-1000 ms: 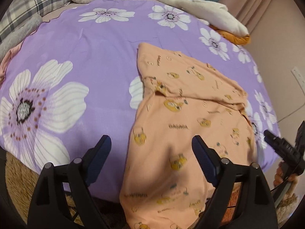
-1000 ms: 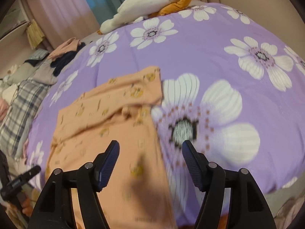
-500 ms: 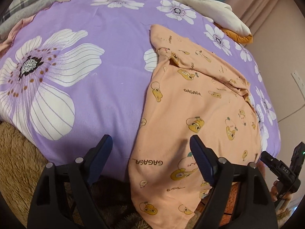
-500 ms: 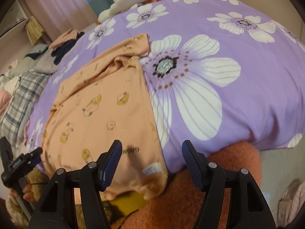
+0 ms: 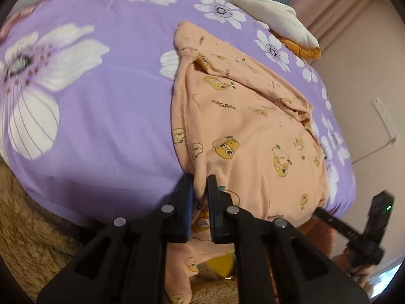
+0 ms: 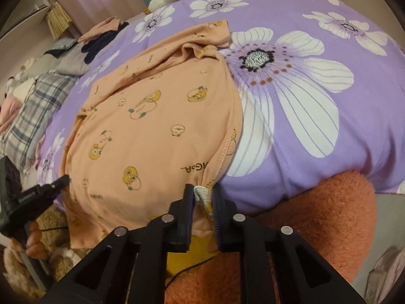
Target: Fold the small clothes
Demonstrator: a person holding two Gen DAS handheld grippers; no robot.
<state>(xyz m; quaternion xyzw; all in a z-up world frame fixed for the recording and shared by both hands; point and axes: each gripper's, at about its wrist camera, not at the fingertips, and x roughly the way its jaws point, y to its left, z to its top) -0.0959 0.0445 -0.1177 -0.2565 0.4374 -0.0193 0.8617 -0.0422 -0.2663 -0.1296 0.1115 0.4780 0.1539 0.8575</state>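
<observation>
Item one, the peach garment (image 5: 253, 131): a small peach-orange piece of clothing printed with yellow cartoon animals and the word "GAGAGA". It lies spread on the bed (image 5: 101, 106), its near end hanging over the bed's front edge. Its far part is rumpled into a ridge of folds, with one narrow end stretching away toward the middle of the bed.

Item two, your left tongs (image 5: 201, 190): the jaws have just been closing and now pinch a fold of the garment at its near left edge, right where the cloth goes over the bed's edge. Peach fabric shows between the two blue pads and hangs below them.

Item three, your right tongs (image 6: 202, 195): these have also just been closing, and they clamp the garment's near right corner, at the stitched side seam. A small white label (image 6: 200, 193) sticks up between the pads.

Item four, the bed cover: purple with large white flowers, one big bloom (image 6: 286, 81) lying just beside the garment's right edge.

Item five, surroundings. A cream and orange bundle (image 5: 273, 17) sits at the far side of the bed. In the right wrist view, a heap of plaid cloth (image 6: 33, 111) and dark and pink clothes (image 6: 101, 35) lies to the left. A fluffy orange cushion (image 6: 316, 228) sits below the bed's edge under your right tongs, and something yellow (image 6: 192, 253) shows beneath the hanging hem.
</observation>
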